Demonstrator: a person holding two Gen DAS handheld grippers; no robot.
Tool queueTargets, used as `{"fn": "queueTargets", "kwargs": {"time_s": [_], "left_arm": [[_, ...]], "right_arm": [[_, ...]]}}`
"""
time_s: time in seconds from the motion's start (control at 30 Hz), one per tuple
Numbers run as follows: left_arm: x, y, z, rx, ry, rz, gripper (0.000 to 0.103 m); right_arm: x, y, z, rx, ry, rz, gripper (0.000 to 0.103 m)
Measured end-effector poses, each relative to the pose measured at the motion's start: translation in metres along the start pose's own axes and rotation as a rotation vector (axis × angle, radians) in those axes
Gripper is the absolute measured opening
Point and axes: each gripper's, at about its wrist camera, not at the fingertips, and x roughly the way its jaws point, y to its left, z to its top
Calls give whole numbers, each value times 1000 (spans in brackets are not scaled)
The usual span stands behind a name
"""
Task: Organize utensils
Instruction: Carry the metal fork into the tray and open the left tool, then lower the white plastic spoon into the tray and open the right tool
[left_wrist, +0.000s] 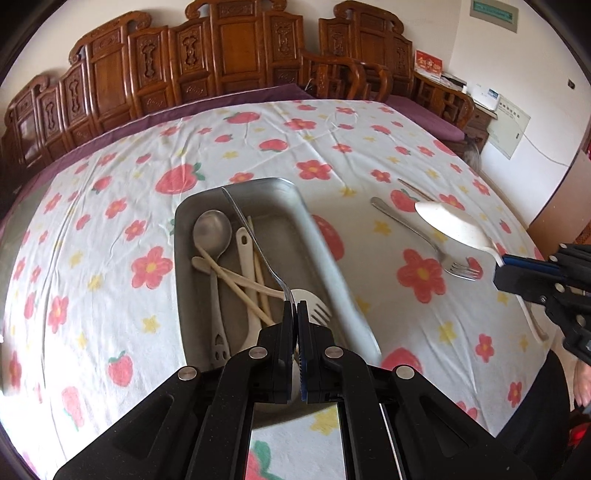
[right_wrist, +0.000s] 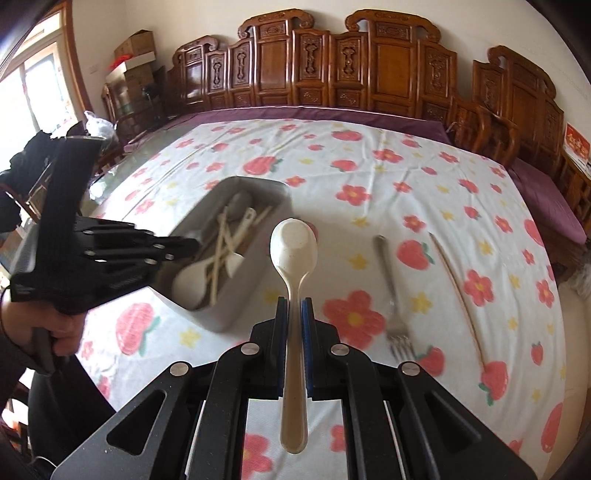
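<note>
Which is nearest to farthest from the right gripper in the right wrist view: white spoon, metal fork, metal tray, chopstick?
1. white spoon, clamped in the right gripper.
2. metal fork, on the cloth just right.
3. metal tray to the left and chopstick far right: too close to call.

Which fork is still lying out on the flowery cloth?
The metal fork to the right of the tray lies alone on the cloth. The other metal fork is clamped in the left gripper above the tray, and the cream fork is inside it.

Matt metal tray, shiny steel fork, cream plastic spoon, printed cotton cloth.
</note>
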Motion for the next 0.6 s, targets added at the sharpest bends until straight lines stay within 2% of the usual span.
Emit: {"fn": "queueTargets", "kwargs": {"time_s": [0.13,0.2,0.27,0.47,0.6], "left_arm": [[-1,10,1,-27,-7,2,6],[-7,17,0,-44,-23,-11,17],[-16,22,-2,-51,-46,-12,25],[-46,43,-12,-85,-94,12,32],[-62,59,-21,-111,-121,31,47]], "right_arm": [[3,14,10,-15,6,-3,9],[6,20,14,-21,8,0,9],[9,26,19,-26,11,0,9],[25,43,34,-25,19,14,9],[36,53,45,-16,28,26,9]]}}
